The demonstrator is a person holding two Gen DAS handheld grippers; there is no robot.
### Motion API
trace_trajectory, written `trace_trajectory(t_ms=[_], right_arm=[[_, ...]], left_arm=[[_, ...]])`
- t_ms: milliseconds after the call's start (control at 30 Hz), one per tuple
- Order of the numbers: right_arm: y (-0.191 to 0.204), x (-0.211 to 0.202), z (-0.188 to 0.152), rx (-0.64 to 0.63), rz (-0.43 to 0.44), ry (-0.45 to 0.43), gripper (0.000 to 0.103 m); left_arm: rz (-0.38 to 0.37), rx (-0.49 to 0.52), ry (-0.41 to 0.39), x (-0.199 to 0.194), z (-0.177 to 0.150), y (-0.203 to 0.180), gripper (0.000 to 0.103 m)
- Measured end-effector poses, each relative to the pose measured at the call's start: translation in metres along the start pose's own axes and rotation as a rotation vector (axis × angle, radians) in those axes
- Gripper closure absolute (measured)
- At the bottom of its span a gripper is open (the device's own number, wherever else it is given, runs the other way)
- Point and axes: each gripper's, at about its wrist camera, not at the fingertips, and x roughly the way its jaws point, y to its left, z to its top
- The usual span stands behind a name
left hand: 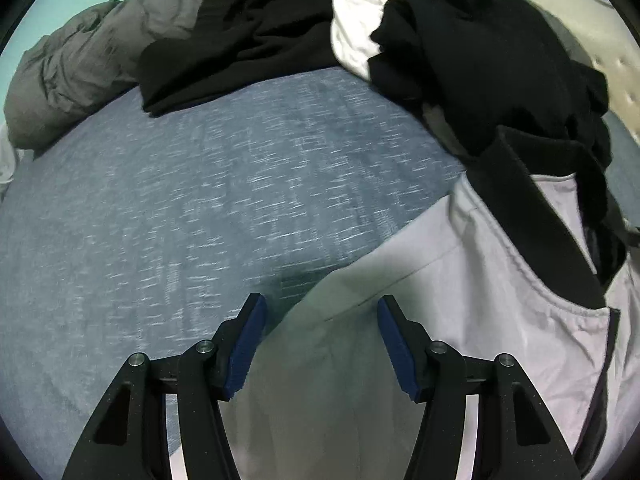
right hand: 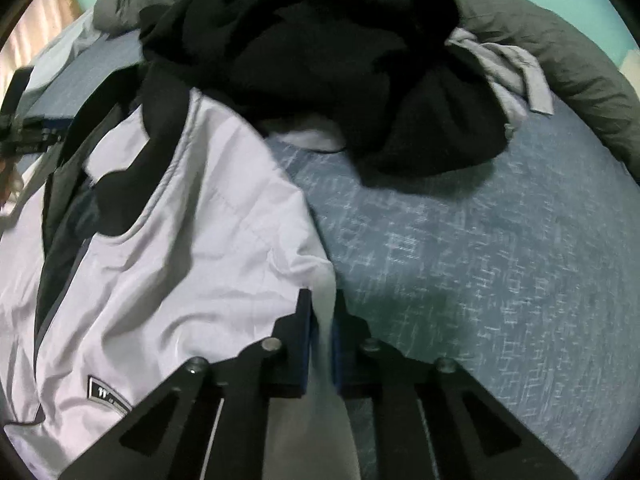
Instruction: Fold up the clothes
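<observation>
A pale lilac jacket (left hand: pixel 480 280) with a black collar (left hand: pixel 532 216) lies spread on a blue bed sheet (left hand: pixel 200 200). My left gripper (left hand: pixel 322 304) points down over the jacket's left shoulder edge. Its blue pads (left hand: pixel 244 352) stand wide apart, with the fabric between them but clear of both. In the right wrist view the same jacket (right hand: pixel 180 220) shows a small badge (right hand: pixel 106 394) low on its front. My right gripper (right hand: pixel 323 296) is shut on a fold of the jacket's right edge, which is pinched between its pads.
A heap of black clothes (left hand: pixel 480 60) and a white garment (left hand: pixel 356 20) sits behind the jacket; the same heap (right hand: pixel 320 60) partly overlaps the collar. A grey duvet (left hand: pixel 80 60) is bunched along the far side, against a teal wall. Bare blue sheet (right hand: pixel 480 260) lies to the jacket's right.
</observation>
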Motion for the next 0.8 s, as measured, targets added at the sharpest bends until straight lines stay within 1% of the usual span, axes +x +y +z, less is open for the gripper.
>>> trace_trajectory(t_ms=[33, 67, 100, 133, 167, 267, 333, 533, 600, 667, 800], right_arm=[[-0.003, -0.001, -0.001, 0.012, -0.007, -0.013, 0.097], [-0.005, -0.003, -0.001, 0.018, -0.017, -0.026, 0.097], [-0.007, -0.005, -0.002, 0.022, -0.029, -0.039, 0.097], [-0.008, -0.008, -0.002, 0.019, -0.037, -0.051, 0.098], [-0.008, -0.011, -0.002, 0.016, -0.045, -0.063, 0.098], [-0.008, -0.028, 0.002, 0.012, -0.084, -0.117, 0.098], [-0.009, -0.044, 0.006, 0.015, -0.113, -0.159, 0.099], [-0.014, -0.086, 0.025, 0.008, -0.183, -0.248, 0.099], [-0.017, -0.098, 0.032, 0.016, -0.193, -0.267, 0.099], [-0.014, -0.107, 0.037, 0.020, -0.199, -0.269, 0.099], [-0.015, -0.100, 0.060, 0.015, -0.207, -0.256, 0.099]], left_arm=[[-0.007, 0.008, 0.001, 0.000, -0.002, -0.003, 0.046], [-0.014, 0.016, 0.002, 0.001, -0.003, -0.006, 0.059], [-0.020, 0.023, 0.004, 0.001, -0.005, -0.009, 0.064], [-0.027, 0.031, 0.005, 0.001, -0.007, -0.013, 0.075], [-0.034, 0.039, 0.003, 0.000, -0.008, -0.016, 0.083], [-0.040, 0.056, -0.011, -0.009, -0.009, -0.022, 0.091], [-0.029, 0.072, -0.055, -0.026, -0.007, -0.026, 0.093], [-0.008, 0.044, -0.198, -0.093, 0.003, -0.016, 0.094], [-0.007, 0.034, -0.212, -0.106, 0.009, -0.009, 0.094], [0.002, 0.024, -0.206, -0.108, 0.015, -0.003, 0.094], [0.016, -0.018, -0.211, -0.107, 0.024, 0.007, 0.094]])
